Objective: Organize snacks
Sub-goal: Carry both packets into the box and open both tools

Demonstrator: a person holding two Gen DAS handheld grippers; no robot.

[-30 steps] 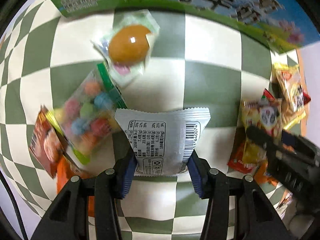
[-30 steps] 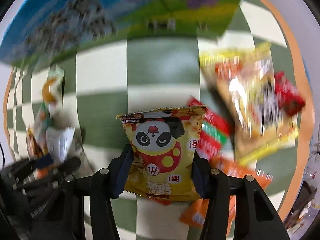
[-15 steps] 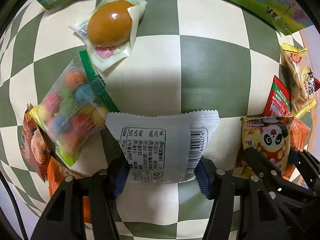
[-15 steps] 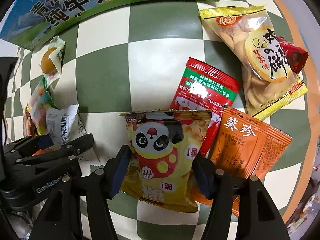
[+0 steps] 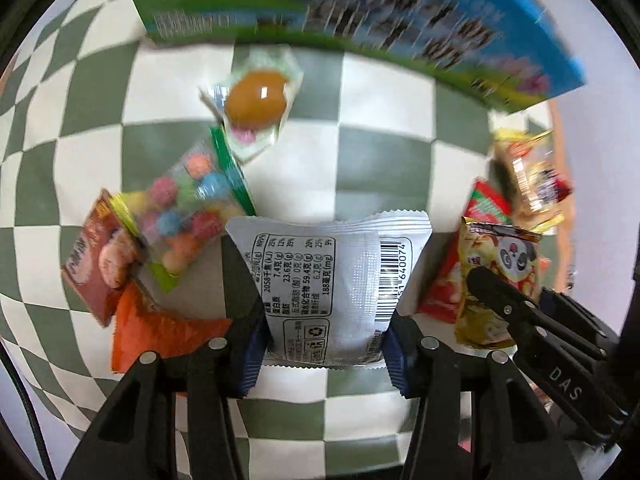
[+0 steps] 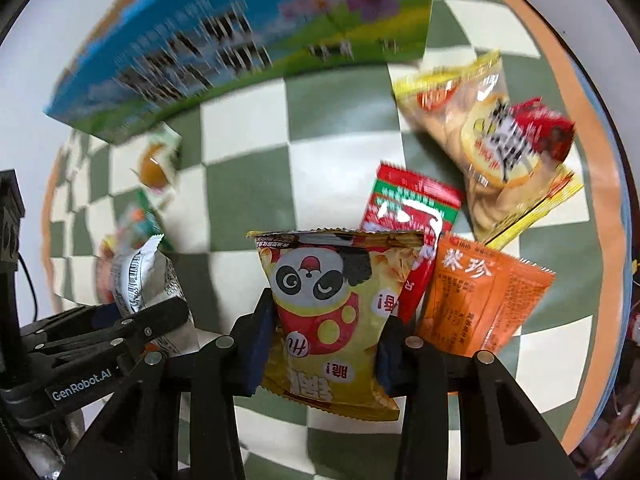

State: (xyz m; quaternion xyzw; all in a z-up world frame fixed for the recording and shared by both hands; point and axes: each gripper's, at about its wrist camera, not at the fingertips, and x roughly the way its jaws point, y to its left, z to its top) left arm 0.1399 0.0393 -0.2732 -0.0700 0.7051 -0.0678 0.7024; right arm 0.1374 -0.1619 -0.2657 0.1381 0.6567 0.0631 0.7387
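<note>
Got both jaws closing on snacks now, left gripper (image 5: 324,340) pinching the silver packet (image 5: 332,280), right gripper (image 6: 324,352) the panda chip bag (image 6: 332,300), above the checkered bench (image 5: 384,120); next I'd carry them to the far milk carton box (image 6: 240,52).

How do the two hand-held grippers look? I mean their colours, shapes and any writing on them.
Both grippers are black, with two angular fingers joined by silver rivets and tipped with ribbed blue pads. The left gripper has white "GenRobot.AI" lettering on its side, seen from the right wrist camera, and a thin black cable. The right gripper carries white letters "DAS". No hands or sleeves are visible.
</note>
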